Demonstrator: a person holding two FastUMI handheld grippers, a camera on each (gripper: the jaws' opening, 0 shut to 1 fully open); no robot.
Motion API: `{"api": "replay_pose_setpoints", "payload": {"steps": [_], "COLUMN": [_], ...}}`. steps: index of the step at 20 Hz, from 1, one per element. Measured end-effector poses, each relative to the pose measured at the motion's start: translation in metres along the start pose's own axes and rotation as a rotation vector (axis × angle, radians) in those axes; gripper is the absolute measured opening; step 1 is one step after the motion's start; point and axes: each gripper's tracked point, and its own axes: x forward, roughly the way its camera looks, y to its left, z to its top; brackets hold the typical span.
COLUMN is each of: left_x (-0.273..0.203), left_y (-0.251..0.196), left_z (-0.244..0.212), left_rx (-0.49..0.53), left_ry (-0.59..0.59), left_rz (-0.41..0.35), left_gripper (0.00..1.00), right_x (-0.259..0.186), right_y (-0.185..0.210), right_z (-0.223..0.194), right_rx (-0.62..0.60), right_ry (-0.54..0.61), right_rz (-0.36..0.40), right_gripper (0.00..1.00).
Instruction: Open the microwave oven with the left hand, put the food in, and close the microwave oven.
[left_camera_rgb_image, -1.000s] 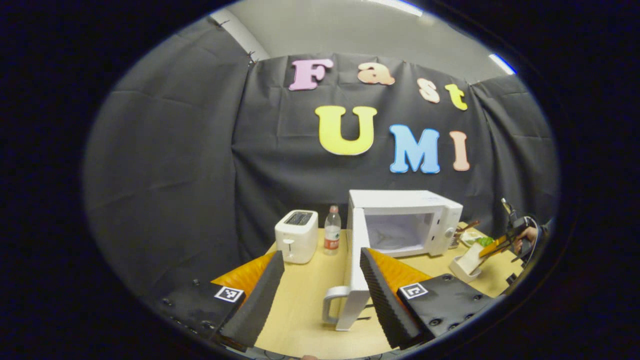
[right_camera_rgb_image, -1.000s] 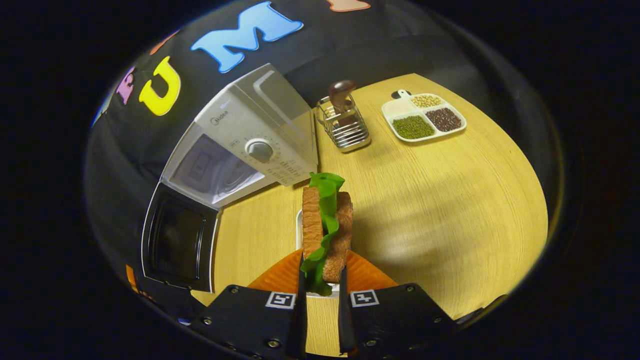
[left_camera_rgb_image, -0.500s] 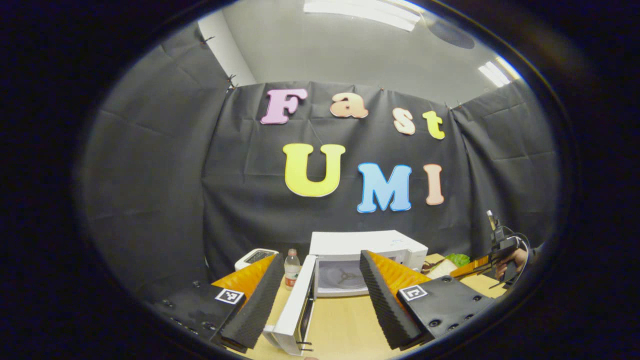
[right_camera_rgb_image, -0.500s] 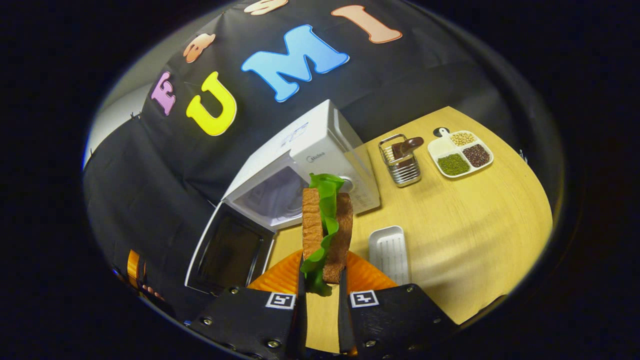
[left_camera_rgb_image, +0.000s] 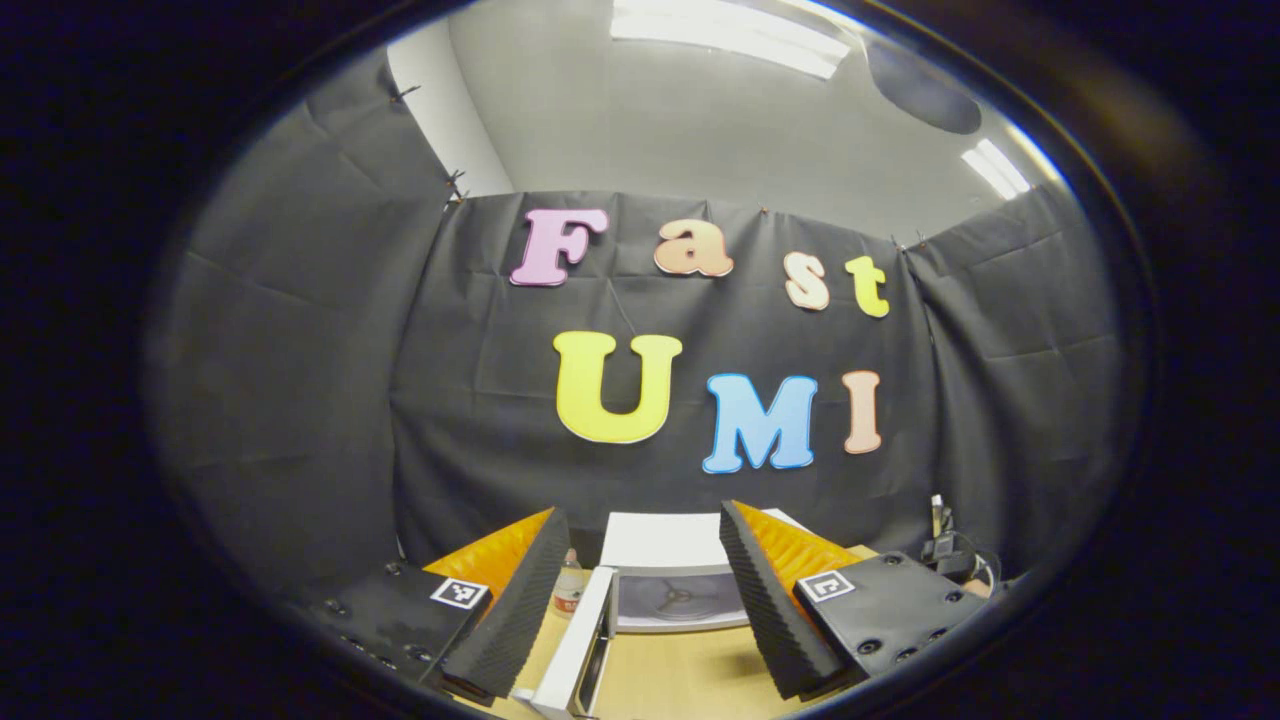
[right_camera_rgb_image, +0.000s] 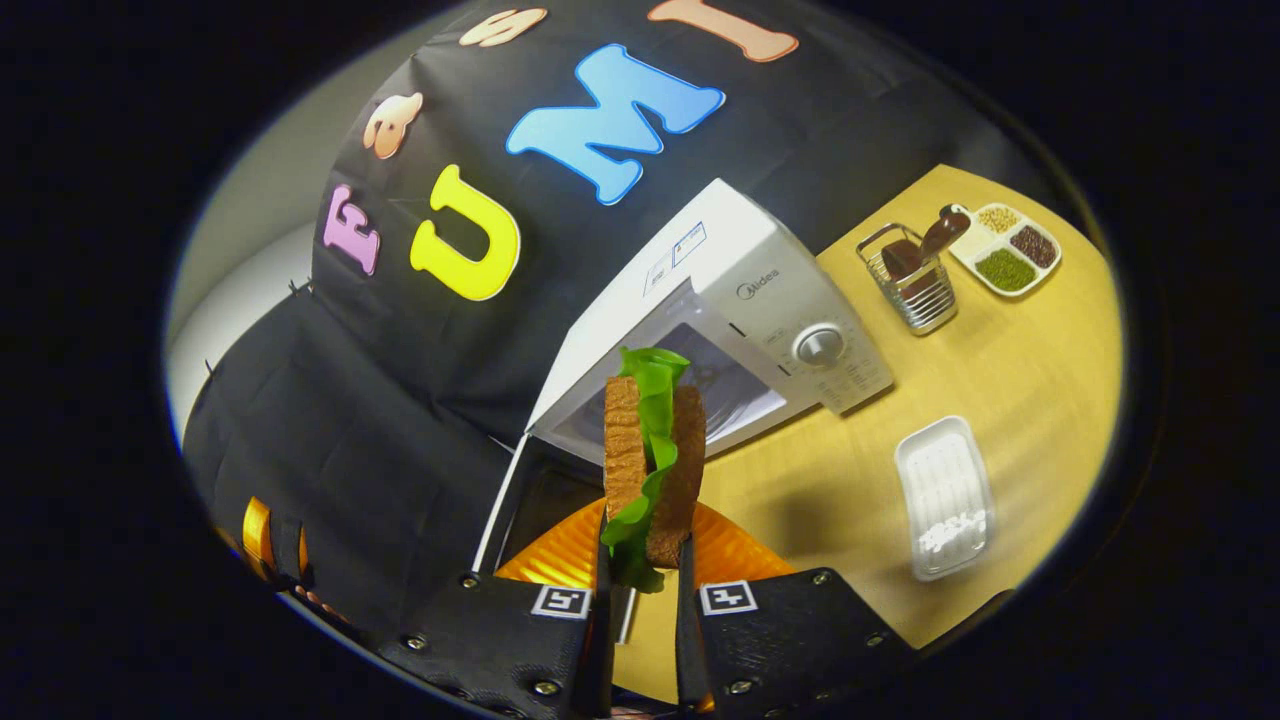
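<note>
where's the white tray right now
In the right gripper view, the white tray lies on the table, right of the sandwich, below the microwave oven.

Black cloth walls (left_camera_rgb_image: 300, 380) enclose a wooden table (right_camera_rgb_image: 1000, 370) beneath a grey ceiling (left_camera_rgb_image: 700, 130) with strip lights (left_camera_rgb_image: 730, 35).

white tray (right_camera_rgb_image: 944, 497) | utensil rack (right_camera_rgb_image: 908, 279) | divided dish (right_camera_rgb_image: 1005, 250) | bottle (left_camera_rgb_image: 568, 583)

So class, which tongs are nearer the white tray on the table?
Right. The right tongs, shut on the sandwich, hang above the table with the white tray just to their side. The left tongs are open, facing the microwave and its open door.
</note>
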Motion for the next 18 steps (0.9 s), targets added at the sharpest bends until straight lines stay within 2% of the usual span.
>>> {"api": "replay_pose_setpoints", "payload": {"steps": [3, 6, 8, 12, 16, 18], "left_x": [0.003, 0.005, 0.003, 0.001, -0.007, -0.013], "left_y": [0.004, 0.008, 0.011, 0.026, 0.039, 0.046], "left_z": [-0.001, 0.0, -0.002, -0.009, -0.019, -0.025], "left_rx": [0.03, 0.054, 0.057, 0.054, 0.052, 0.062], "left_ry": [0.014, 0.019, 0.027, 0.05, 0.082, 0.105], "left_rz": [0.001, 0.004, 0.008, 0.037, 0.071, 0.087], "left_gripper": [0.98, 0.99, 0.97, 0.99, 0.99, 0.99], "right_x": [0.037, 0.073, 0.097, 0.148, 0.194, 0.215], "right_y": [0.004, 0.004, -0.001, -0.016, -0.032, -0.04], "right_z": [0.002, 0.01, 0.014, 0.01, 0.02, 0.022], "right_rx": [0.129, 0.28, 0.344, 0.453, 0.595, 0.604], "right_ry": [-0.079, -0.22, -0.29, -0.328, -0.428, -0.459], "right_rz": [-0.003, 0.011, -0.007, -0.039, -0.07, -0.089], "right_gripper": [0.25, 0.25, 0.25, 0.25, 0.25, 0.25]}}
